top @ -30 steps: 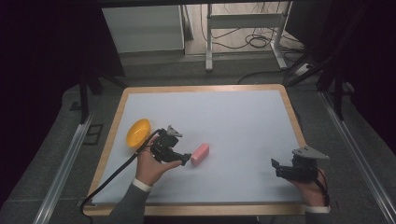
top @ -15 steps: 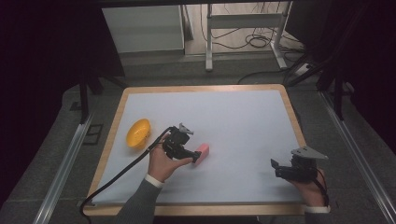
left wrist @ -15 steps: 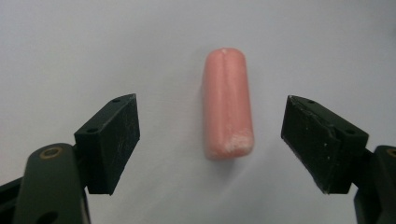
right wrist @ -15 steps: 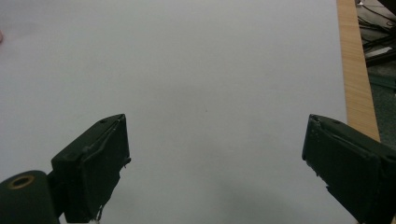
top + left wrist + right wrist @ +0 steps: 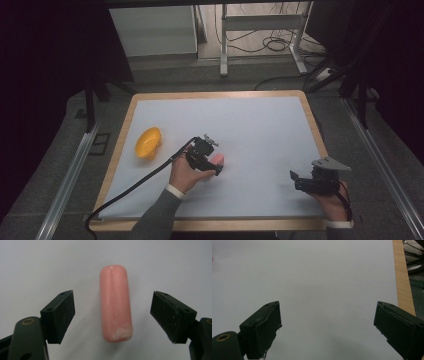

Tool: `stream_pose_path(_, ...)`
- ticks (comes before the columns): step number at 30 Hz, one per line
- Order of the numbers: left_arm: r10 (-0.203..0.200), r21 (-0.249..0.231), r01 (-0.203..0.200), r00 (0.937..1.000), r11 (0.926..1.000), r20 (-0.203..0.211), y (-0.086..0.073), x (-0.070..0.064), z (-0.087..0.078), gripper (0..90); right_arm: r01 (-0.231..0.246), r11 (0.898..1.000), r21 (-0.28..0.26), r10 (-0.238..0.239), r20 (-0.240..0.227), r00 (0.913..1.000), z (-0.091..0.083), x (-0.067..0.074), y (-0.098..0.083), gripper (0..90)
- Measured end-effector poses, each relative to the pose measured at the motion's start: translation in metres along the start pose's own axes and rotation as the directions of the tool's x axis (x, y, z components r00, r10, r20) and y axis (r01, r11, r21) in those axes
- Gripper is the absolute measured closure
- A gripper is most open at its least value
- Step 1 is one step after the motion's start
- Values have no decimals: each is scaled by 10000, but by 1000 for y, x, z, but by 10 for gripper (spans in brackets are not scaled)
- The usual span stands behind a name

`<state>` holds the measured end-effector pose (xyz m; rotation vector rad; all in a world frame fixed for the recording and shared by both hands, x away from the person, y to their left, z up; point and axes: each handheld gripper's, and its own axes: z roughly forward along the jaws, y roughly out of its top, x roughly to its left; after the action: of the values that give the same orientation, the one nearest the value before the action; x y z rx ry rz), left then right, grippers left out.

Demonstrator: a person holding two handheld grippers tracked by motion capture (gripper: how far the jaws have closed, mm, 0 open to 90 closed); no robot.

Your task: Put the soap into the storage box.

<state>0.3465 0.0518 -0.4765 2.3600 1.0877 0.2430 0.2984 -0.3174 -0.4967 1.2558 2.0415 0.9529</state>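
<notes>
Left gripper (image 5: 113, 315), jaws wide apart and holding nothing, straddling the pink sausage (image 5: 115, 303) that lies flat on the white table (image 5: 260, 125) near its middle, right of the orange bowl (image 5: 148, 142): approach done, closing and lifting remain; right gripper (image 5: 296, 180) open, idle at the near right.

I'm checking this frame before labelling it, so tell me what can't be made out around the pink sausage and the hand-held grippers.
- Pink sausage: high view, mostly hidden by the left hand-held gripper.
- Its underside: left gripper view, against the table.
- Yellow object: high view, too small to identify.
- Right hand-held gripper: high view, jaws too small.
</notes>
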Motion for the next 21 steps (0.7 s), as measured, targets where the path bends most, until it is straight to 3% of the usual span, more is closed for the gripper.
stream_pose_path(4, 29, 334, -22, 9998, 9994, -199, -1, 0, 12, 228, 1, 10000, 30, -1, -1, 10000, 0, 0, -1, 72)
stream_pose_path(10, 153, 565, -142, 9997, 9983, -176, -3, -2, 18, 302, 20, 10000, 73, -20, 22, 10000, 1, -1, -2, 72)
stream_pose_path(18, -281, 576, 278, 9996, 9980, 28, -9, 4, 24, 379, 61, 10000, 66, -61, 42, 10000, 1, 0, -2, 72)
stream_pose_path(21, -340, 597, 333, 9994, 9977, 105, -11, 6, 26, 453, 40, 10000, 89, -41, 35, 10000, 1, 0, -2, 71)
